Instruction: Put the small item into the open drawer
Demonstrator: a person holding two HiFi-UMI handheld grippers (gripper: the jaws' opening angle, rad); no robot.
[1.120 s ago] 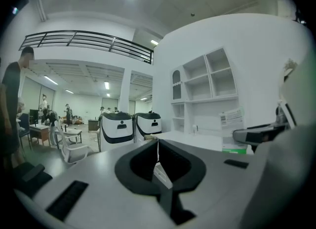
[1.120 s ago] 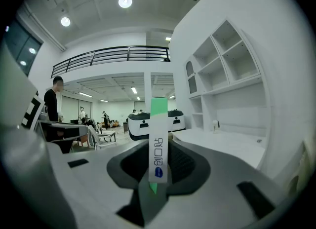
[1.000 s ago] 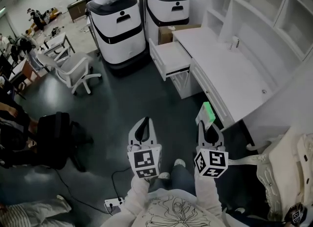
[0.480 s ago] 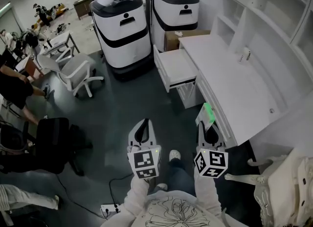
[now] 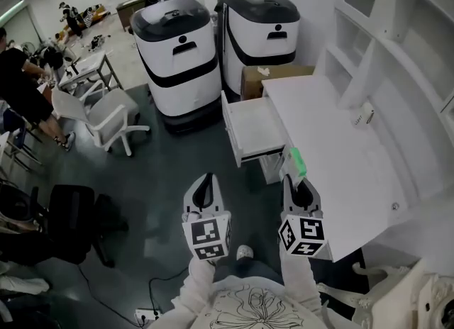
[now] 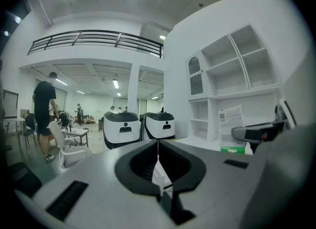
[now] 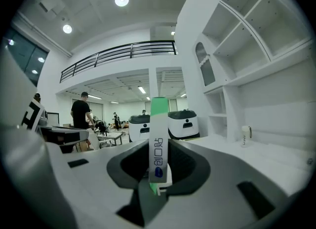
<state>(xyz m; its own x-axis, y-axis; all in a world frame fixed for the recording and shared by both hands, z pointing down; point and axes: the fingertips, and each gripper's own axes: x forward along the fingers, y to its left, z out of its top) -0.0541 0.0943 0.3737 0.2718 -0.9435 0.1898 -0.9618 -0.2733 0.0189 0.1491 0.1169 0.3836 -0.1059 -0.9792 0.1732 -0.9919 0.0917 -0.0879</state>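
The small item is a flat green-and-white box point(image 5: 295, 162), standing upright between the jaws of my right gripper point(image 5: 296, 181), which is shut on it. In the right gripper view the box point(image 7: 159, 139) rises in front of the right gripper point(image 7: 158, 176) and hides what lies straight ahead. The open white drawer point(image 5: 250, 127) sticks out of the white desk point(image 5: 340, 157), ahead of the box and slightly to its left. My left gripper point(image 5: 205, 179) hangs over the dark floor, level with the right one, its jaws together on nothing point(image 6: 158, 163).
Two big white-and-black machines point(image 5: 177, 51) point(image 5: 264, 28) stand beyond the drawer, with a cardboard box point(image 5: 268, 76) beside them. A white office chair point(image 5: 106, 113) and a black chair point(image 5: 67, 214) are to the left. A small white bottle point(image 5: 365, 115) stands on the desk under the shelves.
Both grippers have been carried forward side by side. The drawer, desk and machines are nearer. The box stays gripped in the right gripper and the left stays shut.
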